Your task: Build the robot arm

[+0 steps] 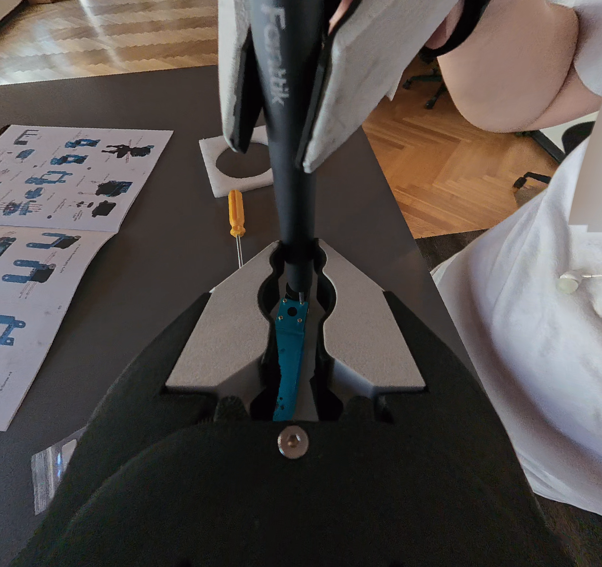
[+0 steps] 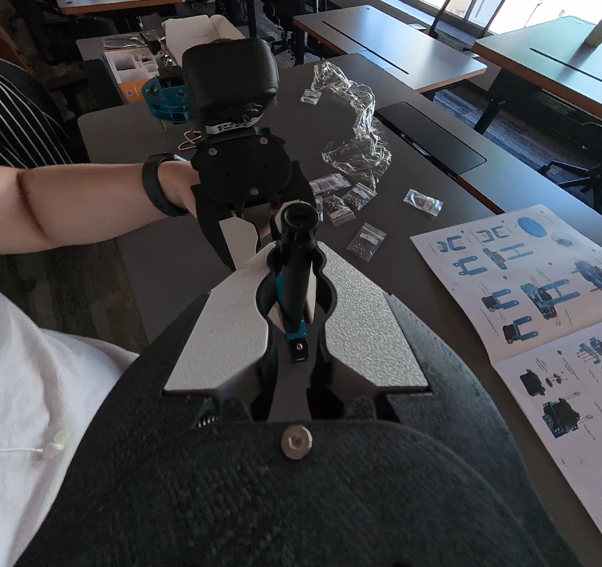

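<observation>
Left tool (image 1: 298,258) clamped on blue bracket (image 1: 290,333), right tool (image 2: 294,258) gripping black screwdriver (image 2: 298,277) w/ tip on bracket.

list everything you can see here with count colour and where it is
black screwdriver: 1, black, in right gripper
teal bracket: 1, teal, in left gripper
orange screwdriver: 1, orange, on table
booklet: 1, white-blue, open on table
foam square: 1, white, beyond orange screwdriver
small bags: several, clear, on table
plastic wrap: 1, clear, beyond bags
left gripper: 1, black-grey, shut
right gripper: 1, black-grey, shut
forearm: 1, bare, black wristband, behind left gripper
</observation>
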The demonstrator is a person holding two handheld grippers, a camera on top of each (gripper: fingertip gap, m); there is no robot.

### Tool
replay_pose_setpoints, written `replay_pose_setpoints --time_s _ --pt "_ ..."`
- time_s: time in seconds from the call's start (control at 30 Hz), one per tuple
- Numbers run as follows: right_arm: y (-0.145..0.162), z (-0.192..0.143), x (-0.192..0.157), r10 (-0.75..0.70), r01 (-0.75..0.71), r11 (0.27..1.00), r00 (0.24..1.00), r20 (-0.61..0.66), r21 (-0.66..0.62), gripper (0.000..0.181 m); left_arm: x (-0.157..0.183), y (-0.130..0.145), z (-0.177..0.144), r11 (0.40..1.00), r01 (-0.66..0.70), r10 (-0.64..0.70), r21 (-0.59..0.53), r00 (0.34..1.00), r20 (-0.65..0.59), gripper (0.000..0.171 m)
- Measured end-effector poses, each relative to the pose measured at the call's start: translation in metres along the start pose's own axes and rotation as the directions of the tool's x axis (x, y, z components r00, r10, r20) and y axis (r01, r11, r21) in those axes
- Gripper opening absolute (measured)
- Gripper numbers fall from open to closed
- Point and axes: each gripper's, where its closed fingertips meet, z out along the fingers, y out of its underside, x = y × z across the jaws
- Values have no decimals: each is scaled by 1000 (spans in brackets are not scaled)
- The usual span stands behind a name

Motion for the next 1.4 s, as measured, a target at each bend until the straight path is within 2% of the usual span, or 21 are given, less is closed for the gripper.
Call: replay_pose_setpoints --time_s 0.1,0.2,0.27,0.4,0.47,0.67,0.8,0.9,1.03,1.13,1.27,1.4 --pt "0 1 0 -25 25 1000 999 21 -3 28 3 0 1 1000 -27 27 -8 999 -29 16" --pt "1 -1 -1 -11 11 1000 999 52 -8 27 5 -1 3 998 -57 56 -17 997 -53 16" --pt "3 -2 -7 -12 14 1000 996 93 -18 18 6 -1 3 998 -64 62 -18 996 -67 16" --pt "5 -2 -6 -31 35 999 995 96 -35 18 5 -1 3 998 -64 64 1 995 -80 16" --pt "11 -3 -5 -78 88 993 989 126 -80 29 5 -1 2 997 -76 76 1 994 -78 16" --pt "13 -23 -8 -202 287 939 907 370 -191 43 5 -1 1 996 -87 87 10 993 -78 16" --pt "16 -23 -5 -258 418 847 862 436 -327 43 5 -1 2 996 -91 91 11 993 -69 16" --pt "23 -15 -11 -273 480 782 837 475 -397 41 6 -1 2 995 -95 95 9 993 -64 16" --pt "35 -10 -16 -307 549 717 801 513 -429 24 6 -2 4 996 -94 94 8 994 -60 16" --pt "35 -9 -16 -328 563 716 793 513 -412 18 7 -3 6 995 -94 95 14 994 -59 16" --pt "35 -7 -12 -274 509 743 823 497 -434 18 4 -3 6 997 -73 74 26 996 -54 16" --pt "35 -6 -9 -259 508 729 825 502 -459 18 2 -4 6 998 -48 50 43 997 -54 16"
